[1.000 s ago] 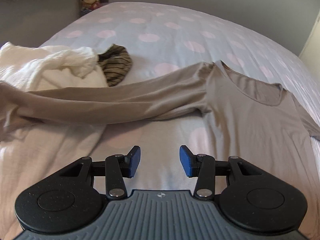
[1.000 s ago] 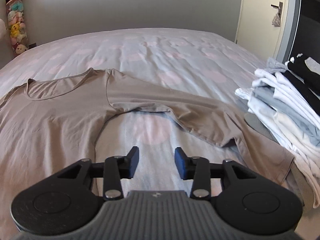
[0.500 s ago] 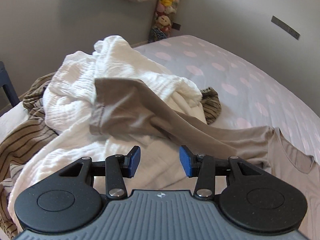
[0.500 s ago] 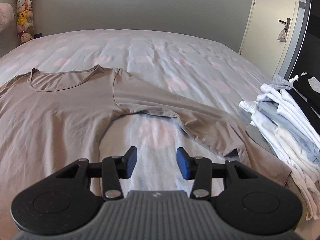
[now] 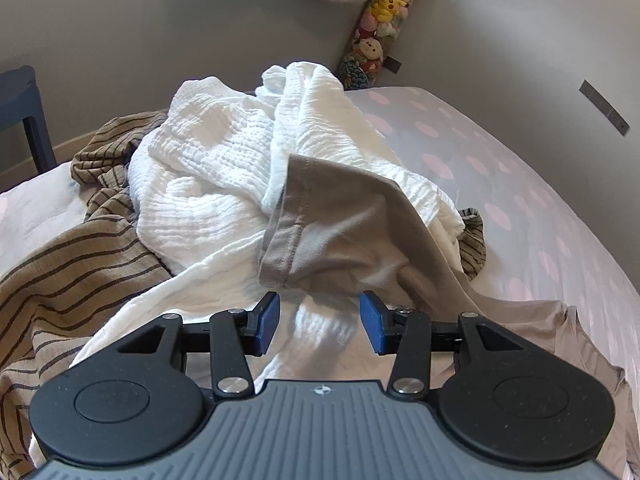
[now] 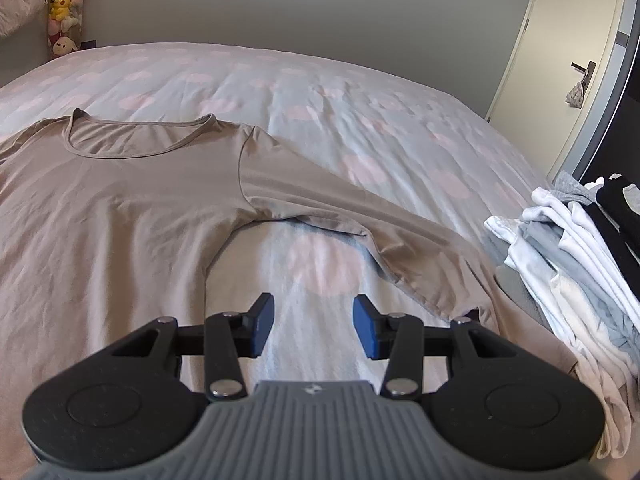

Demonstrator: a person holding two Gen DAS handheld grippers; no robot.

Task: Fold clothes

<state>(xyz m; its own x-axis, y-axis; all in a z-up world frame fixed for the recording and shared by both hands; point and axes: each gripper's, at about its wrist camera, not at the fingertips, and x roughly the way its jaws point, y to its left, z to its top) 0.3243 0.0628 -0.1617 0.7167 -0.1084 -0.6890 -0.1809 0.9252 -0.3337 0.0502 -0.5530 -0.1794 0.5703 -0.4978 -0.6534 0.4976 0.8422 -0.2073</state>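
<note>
The shirt (image 6: pixel 120 208) is soft, light, floppy; grip its sleeve cuff (image 5: pixel 288 236). Left tool (image 5: pixel 319 322) and right tool (image 6: pixel 313 326) are both released, empty.

A home bedroom — spotted bed (image 6: pixel 320 92), plush toys (image 5: pixel 380 12).

Shirt (image 6: pixel 120 208): plain taupe. Bed (image 6: pixel 360 92) cover: pale blue-grey, pink dots. Crinkled cloth (image 5: pixel 208 184) on the left heap: white. Striped cloth (image 5: pixel 68 280) beneath it: tan, thin dark stripes. Stack (image 6: pixel 576 248) on the right: white, grey, black layers. Tongs' pads (image 5: pixel 267 322): blue; arms black. Plush toys (image 5: pixel 376 12) in the far corner: yellow, pink, mixed.
</note>
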